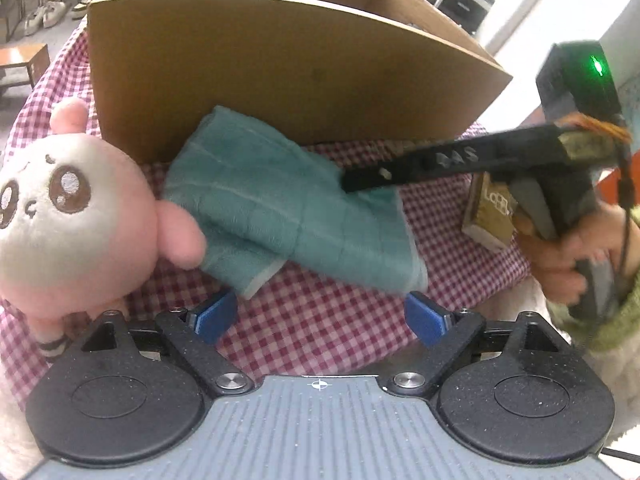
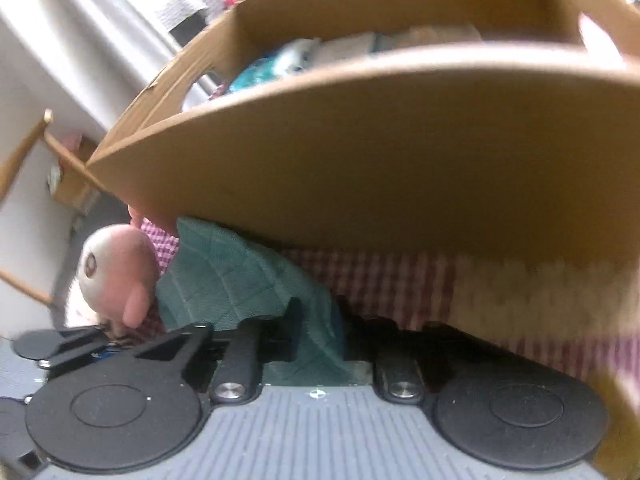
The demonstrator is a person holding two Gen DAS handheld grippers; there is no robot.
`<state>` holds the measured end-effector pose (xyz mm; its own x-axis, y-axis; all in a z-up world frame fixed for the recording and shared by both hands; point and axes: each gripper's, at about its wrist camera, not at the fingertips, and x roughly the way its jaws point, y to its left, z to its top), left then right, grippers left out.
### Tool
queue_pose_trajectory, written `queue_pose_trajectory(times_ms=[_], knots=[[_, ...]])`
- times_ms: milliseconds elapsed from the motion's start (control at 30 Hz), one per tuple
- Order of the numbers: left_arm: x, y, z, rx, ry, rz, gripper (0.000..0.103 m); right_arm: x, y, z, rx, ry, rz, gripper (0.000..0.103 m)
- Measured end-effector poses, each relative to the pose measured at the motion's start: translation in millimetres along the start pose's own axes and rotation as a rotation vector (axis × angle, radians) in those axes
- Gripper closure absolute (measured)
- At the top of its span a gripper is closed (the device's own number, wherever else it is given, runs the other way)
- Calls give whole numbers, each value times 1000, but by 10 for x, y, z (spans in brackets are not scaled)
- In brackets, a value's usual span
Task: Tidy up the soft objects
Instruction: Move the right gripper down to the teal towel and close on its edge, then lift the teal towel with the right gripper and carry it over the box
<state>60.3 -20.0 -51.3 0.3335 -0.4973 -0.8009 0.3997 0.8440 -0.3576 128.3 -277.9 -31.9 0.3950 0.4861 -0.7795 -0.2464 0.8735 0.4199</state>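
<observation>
Checked cloth point(image 1: 320, 332) carries our teal towel point(image 1: 280, 208) against the cardboard box point(image 1: 260, 80) — right gripper point(image 1: 352, 184) pinching it, fingertips hidden; left gripper point(image 1: 320, 316) gapes wide, empty; its lettering blurred.

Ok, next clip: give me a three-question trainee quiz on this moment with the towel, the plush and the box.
1. True or false: the teal towel lies inside the cardboard box.
2. Which gripper is shut on the towel: A left, B right?
3. Fill in: the pink plush toy stands on the ____ cloth.

Key: 1 false, it lies on the cloth in front of the box; 2 B; 3 checked.
</observation>
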Motion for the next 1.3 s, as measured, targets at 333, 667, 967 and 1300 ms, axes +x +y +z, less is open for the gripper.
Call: queue_pose_trajectory(times_ms=[333,667,967,1300], knots=[[11,102,66,-6,-27,-47,9,-251,-163,-451,216,17,60,94],[-88,77,7,8,-69,27,18,-305,64,-201,120,-82,58,46],[36,42,22,6,-104,45,27,166,245,-25,29,-105,55,51],[115,31,97,17,-127,-2,37,-17,41,-112,125,-134,72,58]])
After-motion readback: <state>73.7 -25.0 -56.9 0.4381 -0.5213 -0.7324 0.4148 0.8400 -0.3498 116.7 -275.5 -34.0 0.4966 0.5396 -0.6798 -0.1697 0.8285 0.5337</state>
